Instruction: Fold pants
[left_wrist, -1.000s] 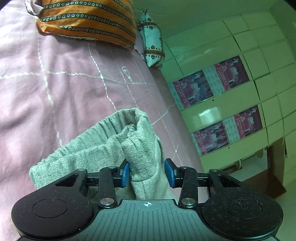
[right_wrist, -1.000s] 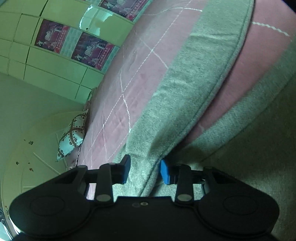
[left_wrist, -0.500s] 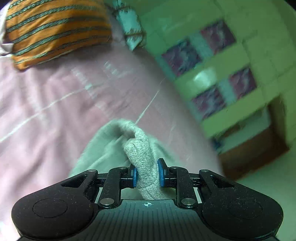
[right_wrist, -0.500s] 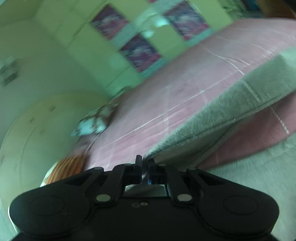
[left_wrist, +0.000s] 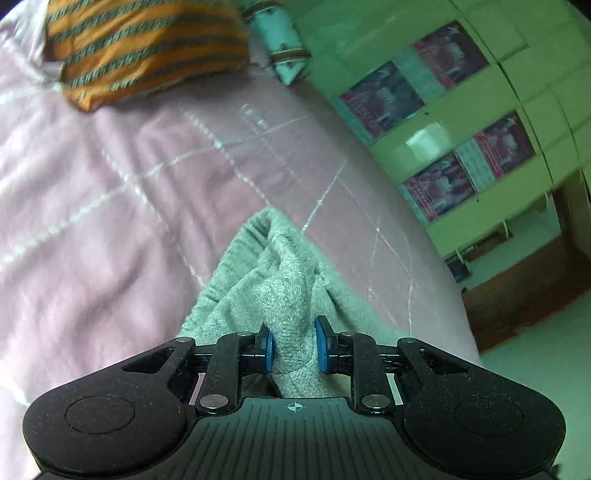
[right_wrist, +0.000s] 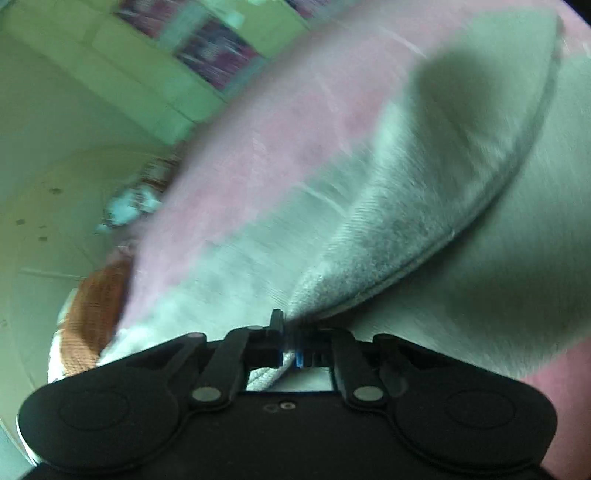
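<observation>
Between the blue pads of the left gripper (left_wrist: 294, 345) sits a thick bunched fold of the grey pants (left_wrist: 280, 291), the jaws closed in on it from both sides and pressing the knit into a ridge. From that pinch the cloth fans away from the fingers and drops onto the pink bedsheet (left_wrist: 110, 221), its gathered edge lying just ahead of the tool.

The right gripper (right_wrist: 289, 356) is clamped nearly flat, with only a thin hem of the same pants (right_wrist: 406, 206) caught between its pads; the fabric rises from the jaws in a taut sheet up and to the right, a seam running along its lower edge, and more grey cloth lies beneath on the sheet (right_wrist: 280, 122). This view is blurred.

Farther off, an orange striped pillow (left_wrist: 144, 48) rests at the head of the bed with a pale patterned cushion (left_wrist: 280, 44) beside it, and a green tiled wall (left_wrist: 480, 122) stands past the mattress edge. No containers are visible.
</observation>
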